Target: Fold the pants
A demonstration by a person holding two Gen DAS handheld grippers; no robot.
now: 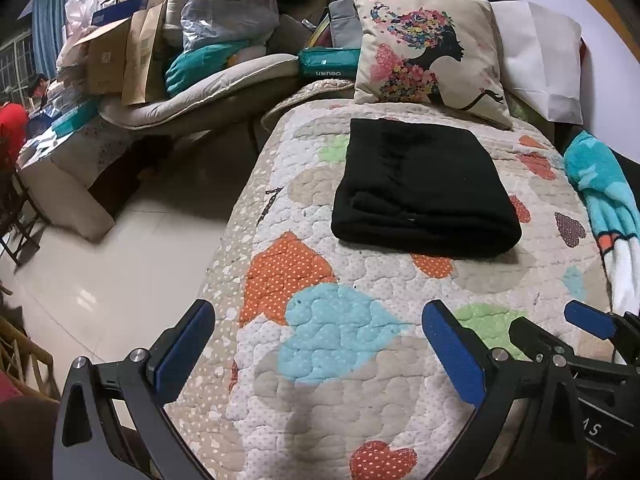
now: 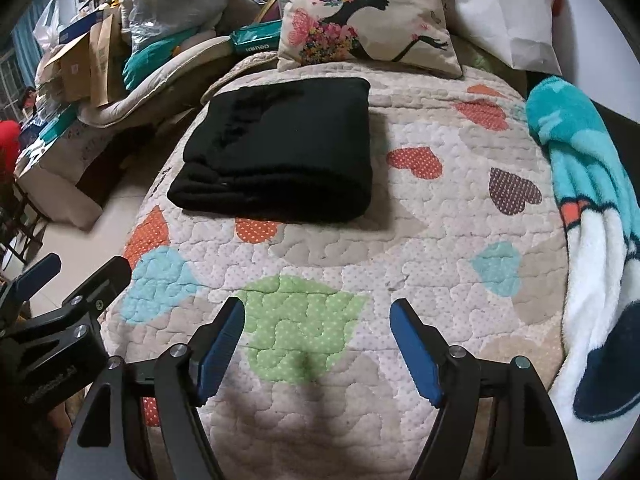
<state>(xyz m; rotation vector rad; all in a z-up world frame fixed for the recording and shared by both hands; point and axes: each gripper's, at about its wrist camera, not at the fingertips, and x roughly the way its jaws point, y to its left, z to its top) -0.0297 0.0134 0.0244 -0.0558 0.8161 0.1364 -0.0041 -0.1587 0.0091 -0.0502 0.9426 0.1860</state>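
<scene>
On the quilted bedspread (image 1: 360,360), soft black pants (image 1: 424,188) lie folded square.

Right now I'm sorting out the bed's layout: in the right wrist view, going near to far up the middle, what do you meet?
Right hand-held gripper, open → green heart patch on the quilt → folded black pants → printed cushion.

This is a lived-in home bedroom: a bed covered by a cream quilt patched with coloured hearts (image 1: 360,360) carries a square printed cushion (image 1: 428,52). Beside it, over a pale tiled floor (image 1: 100,280), brown cardboard boxes (image 1: 108,60) and stuffed plastic bags (image 1: 224,12) pile up on padded furniture.
</scene>
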